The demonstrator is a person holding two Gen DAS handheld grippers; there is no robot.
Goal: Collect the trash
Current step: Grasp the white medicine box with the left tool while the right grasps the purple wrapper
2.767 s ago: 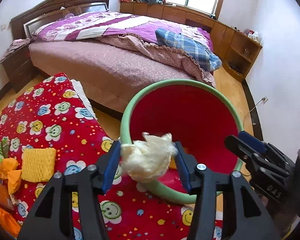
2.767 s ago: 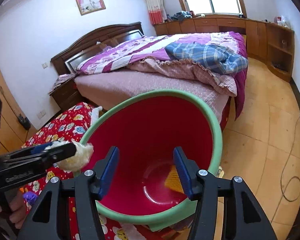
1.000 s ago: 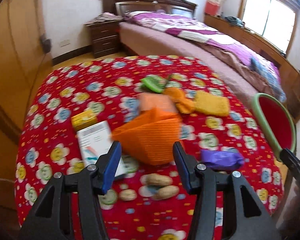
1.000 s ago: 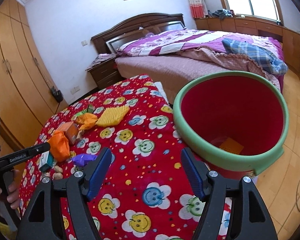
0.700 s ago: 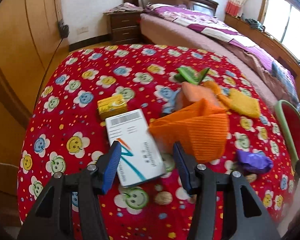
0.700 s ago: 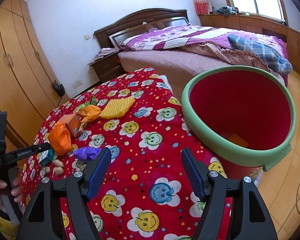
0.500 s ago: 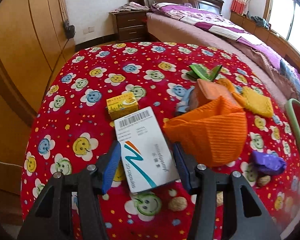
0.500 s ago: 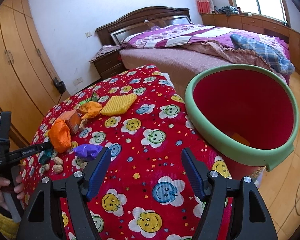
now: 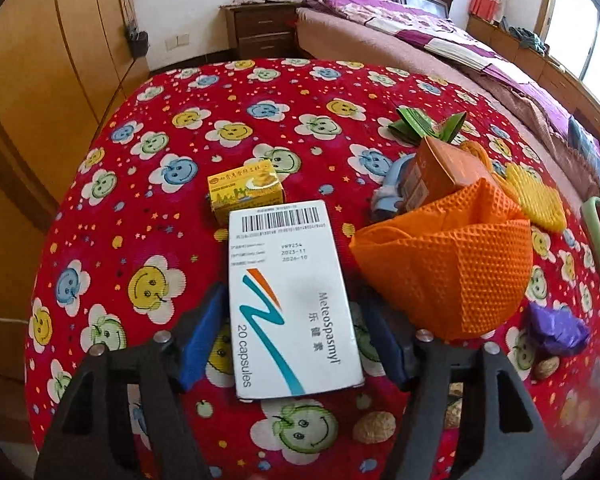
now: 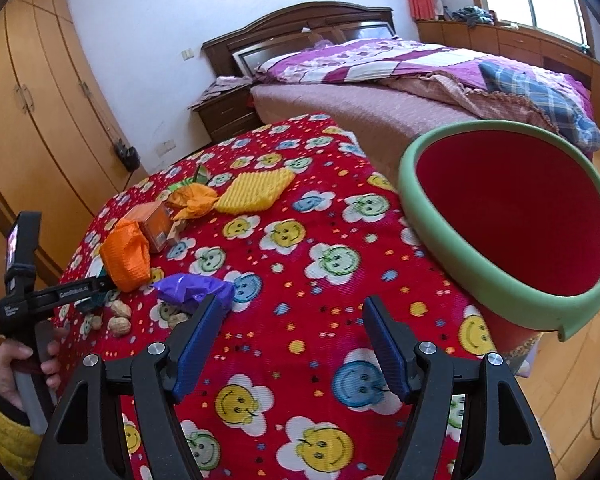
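Flat white cardboard capsule box (image 9: 290, 300) sitting between spread left gripper (image 9: 292, 338) pads, untouched. Right gripper (image 10: 294, 338) wide open too, beside red green-rimmed plastic bin (image 10: 424, 216), contents hidden.

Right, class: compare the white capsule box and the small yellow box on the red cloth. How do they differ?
The white capsule box is larger than the small yellow box. The white box lies between the left claw's open fingers; the yellow box lies beyond them. The white box shows a barcode; the yellow box shows none. Both are cartons.
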